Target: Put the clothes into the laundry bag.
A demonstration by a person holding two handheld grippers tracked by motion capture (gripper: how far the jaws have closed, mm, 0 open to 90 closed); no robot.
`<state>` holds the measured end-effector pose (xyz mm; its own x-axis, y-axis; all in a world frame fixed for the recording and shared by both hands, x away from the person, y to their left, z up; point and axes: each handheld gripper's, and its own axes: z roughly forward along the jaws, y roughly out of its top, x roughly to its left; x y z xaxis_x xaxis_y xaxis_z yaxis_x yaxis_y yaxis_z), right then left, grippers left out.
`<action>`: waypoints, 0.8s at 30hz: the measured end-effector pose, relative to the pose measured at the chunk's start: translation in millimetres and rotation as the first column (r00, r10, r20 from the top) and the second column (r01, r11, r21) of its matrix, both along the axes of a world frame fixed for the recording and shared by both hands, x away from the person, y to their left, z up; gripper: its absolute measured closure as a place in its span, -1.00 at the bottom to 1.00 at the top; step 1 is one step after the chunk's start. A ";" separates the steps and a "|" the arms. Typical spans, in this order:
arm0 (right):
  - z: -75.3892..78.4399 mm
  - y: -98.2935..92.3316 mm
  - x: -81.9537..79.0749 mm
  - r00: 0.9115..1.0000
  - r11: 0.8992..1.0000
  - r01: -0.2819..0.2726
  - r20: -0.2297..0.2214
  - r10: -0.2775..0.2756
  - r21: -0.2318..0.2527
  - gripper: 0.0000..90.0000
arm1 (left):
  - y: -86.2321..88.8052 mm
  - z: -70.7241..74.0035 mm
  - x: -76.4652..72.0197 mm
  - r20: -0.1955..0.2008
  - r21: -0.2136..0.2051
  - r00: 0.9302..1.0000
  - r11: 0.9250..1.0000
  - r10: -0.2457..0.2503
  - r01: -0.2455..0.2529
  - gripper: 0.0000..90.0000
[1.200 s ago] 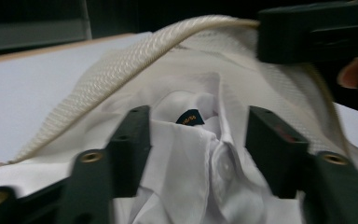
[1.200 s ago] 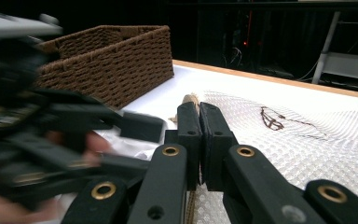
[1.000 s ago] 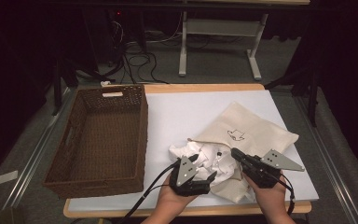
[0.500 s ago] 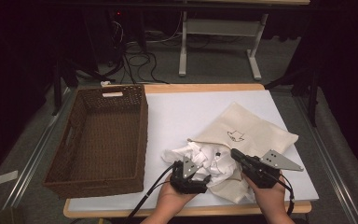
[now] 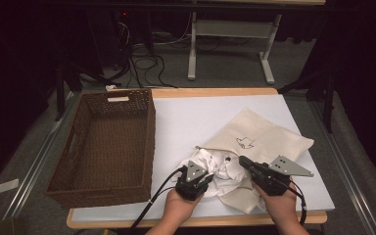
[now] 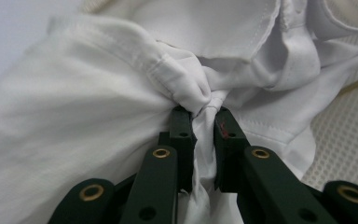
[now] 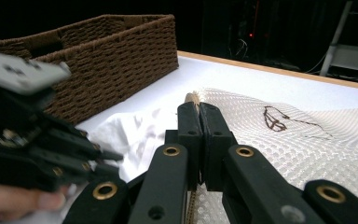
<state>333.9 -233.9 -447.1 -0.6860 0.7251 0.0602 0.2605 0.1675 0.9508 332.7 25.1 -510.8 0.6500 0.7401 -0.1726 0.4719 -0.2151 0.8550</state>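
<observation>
Pinching white cloth (image 6: 121, 93) fold, left claw (image 6: 200, 114), basket (image 5: 107, 142) beside.

On the bench (image 5: 196, 115) there is one brown woven basket (image 5: 105, 142), one cream mesh bag (image 5: 264, 139) and one crumpled white cloth (image 5: 220, 171). Two claws are at work: the left claw (image 5: 201, 172) and the right claw (image 5: 241, 160), each in one hand, so two hands too.
</observation>
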 end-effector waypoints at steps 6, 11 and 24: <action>1.9 8.1 3.0 1.000 1.000 -0.021 -0.008 0.021 0.005 0.99 | 9.9 19.3 -10.0 0.052 -0.059 0.998 0.998 0.027 -0.024 0.82; 6.7 12.0 1.4 0.999 0.999 -0.046 0.009 0.046 0.019 1.00 | 7.0 38.1 -22.3 0.131 -0.070 0.991 0.998 0.017 -0.007 0.82; 7.1 -0.8 -1.4 1.000 0.999 -0.023 0.008 0.023 0.028 0.99 | -40.0 32.7 -11.1 0.143 -0.062 0.989 0.997 -0.043 0.052 0.82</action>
<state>332.5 -234.8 -440.0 -0.7030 0.7072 0.0751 0.2498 0.1467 0.9571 321.6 -14.9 -478.2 0.7053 0.6981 -0.1234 0.3360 -0.1759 0.9253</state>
